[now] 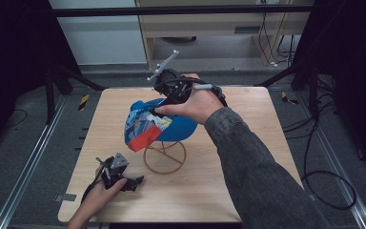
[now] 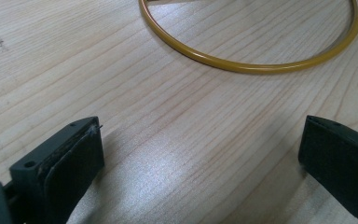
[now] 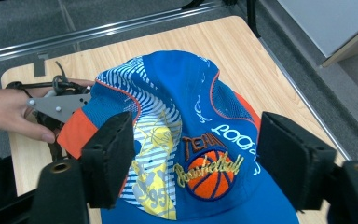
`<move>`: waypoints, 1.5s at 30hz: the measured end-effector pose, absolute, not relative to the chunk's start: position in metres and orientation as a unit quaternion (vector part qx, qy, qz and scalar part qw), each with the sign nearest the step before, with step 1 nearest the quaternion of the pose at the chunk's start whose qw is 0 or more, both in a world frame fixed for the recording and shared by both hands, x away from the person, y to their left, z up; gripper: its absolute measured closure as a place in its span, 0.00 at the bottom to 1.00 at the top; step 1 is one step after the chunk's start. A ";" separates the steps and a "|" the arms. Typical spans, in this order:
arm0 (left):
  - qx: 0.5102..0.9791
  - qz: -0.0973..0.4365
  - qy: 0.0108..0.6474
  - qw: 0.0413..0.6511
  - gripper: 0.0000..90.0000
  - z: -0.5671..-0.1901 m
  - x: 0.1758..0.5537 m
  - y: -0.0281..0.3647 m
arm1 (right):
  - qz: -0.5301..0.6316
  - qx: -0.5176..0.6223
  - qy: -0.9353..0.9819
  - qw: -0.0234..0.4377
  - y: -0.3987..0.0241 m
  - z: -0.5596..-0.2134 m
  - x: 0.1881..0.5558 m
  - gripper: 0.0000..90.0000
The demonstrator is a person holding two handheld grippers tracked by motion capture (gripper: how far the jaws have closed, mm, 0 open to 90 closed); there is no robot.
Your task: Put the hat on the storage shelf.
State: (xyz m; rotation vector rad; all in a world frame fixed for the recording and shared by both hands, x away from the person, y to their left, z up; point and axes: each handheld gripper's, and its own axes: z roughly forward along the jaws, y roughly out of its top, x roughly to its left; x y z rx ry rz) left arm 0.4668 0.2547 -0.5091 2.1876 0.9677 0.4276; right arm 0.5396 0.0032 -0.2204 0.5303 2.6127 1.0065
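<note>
The blue cap (image 1: 171, 125) is sitting on top of the gold wire stand (image 1: 165, 157) near the middle of the tabletop (image 1: 228, 191), its orange-edged brim (image 1: 145, 138) pointing down and toward your left side, its crown running back toward the far right. In the right gripper view the basketball emblem (image 3: 210, 173) on its front panel is lying directly between your two jaws.

Your right gripper (image 1: 167, 98) is hovering just above the crown, jaws spread wide, one on each side of the front panel and not yet closing on the fabric. So the cap is lying straight ahead of and just below that gripper; a short drop should be all it is needing.

Your left gripper (image 1: 132, 182) is resting low on the tabletop near your edge, jaws also wide apart with nothing between them. It is facing the stand's ring base (image 2: 251, 56), which is lying ahead of it, near but apart.

Your right hand is clearly the nearer one to the cap.
</note>
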 end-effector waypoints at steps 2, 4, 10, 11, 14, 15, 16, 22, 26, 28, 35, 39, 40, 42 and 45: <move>0.844 0.165 0.374 0.348 0.00 -0.509 0.467 0.255 | 0.351 0.186 0.906 0.146 0.003 -0.221 0.539 0.27; 0.844 0.165 0.374 0.348 0.00 -0.509 0.467 0.255 | 0.354 0.188 0.904 0.147 0.003 -0.222 0.538 0.25; 0.843 0.166 0.375 0.348 0.00 -0.509 0.466 0.255 | 0.357 0.197 0.901 0.150 0.003 -0.224 0.537 0.16; 0.844 0.166 0.375 0.347 0.00 -0.509 0.466 0.255 | 0.358 0.199 0.900 0.150 0.003 -0.225 0.537 0.15; 0.843 0.166 0.375 0.348 0.00 -0.509 0.466 0.255 | 0.364 0.200 0.897 0.155 0.001 -0.227 0.536 0.09; 0.843 0.166 0.375 0.349 0.00 -0.509 0.466 0.254 | 0.366 0.201 0.895 0.157 0.001 -0.227 0.536 0.08; 0.843 0.166 0.375 0.349 0.00 -0.509 0.466 0.254 | 0.366 0.201 0.895 0.157 0.001 -0.227 0.536 0.08; 0.842 0.166 0.376 0.349 0.00 -0.509 0.466 0.254 | 0.379 0.202 0.888 0.162 -0.007 -0.230 0.535 0.07; 0.843 0.166 0.375 0.349 0.00 -0.509 0.466 0.255 | 0.385 0.210 0.884 0.161 -0.016 -0.231 0.533 0.07; 0.842 0.166 0.375 0.349 0.00 -0.509 0.466 0.254 | 0.387 0.213 0.882 0.163 -0.020 -0.232 0.532 0.07; 0.842 0.166 0.376 0.349 0.00 -0.509 0.466 0.254 | 0.397 0.224 0.873 0.172 -0.039 -0.230 0.523 0.07; 0.842 0.166 0.376 0.349 0.00 -0.509 0.466 0.254 | 0.399 0.232 0.869 0.182 -0.051 -0.231 0.519 0.08; 0.842 0.166 0.376 0.349 0.00 -0.509 0.466 0.254 | 0.404 0.235 0.864 0.187 -0.058 -0.233 0.517 0.08; 0.842 0.166 0.376 0.349 0.00 -0.509 0.466 0.254 | 0.410 0.240 0.859 0.190 -0.065 -0.236 0.515 0.08; 0.842 0.167 0.378 0.348 0.00 -0.509 0.466 0.254 | 0.415 0.248 0.853 0.195 -0.076 -0.240 0.511 0.08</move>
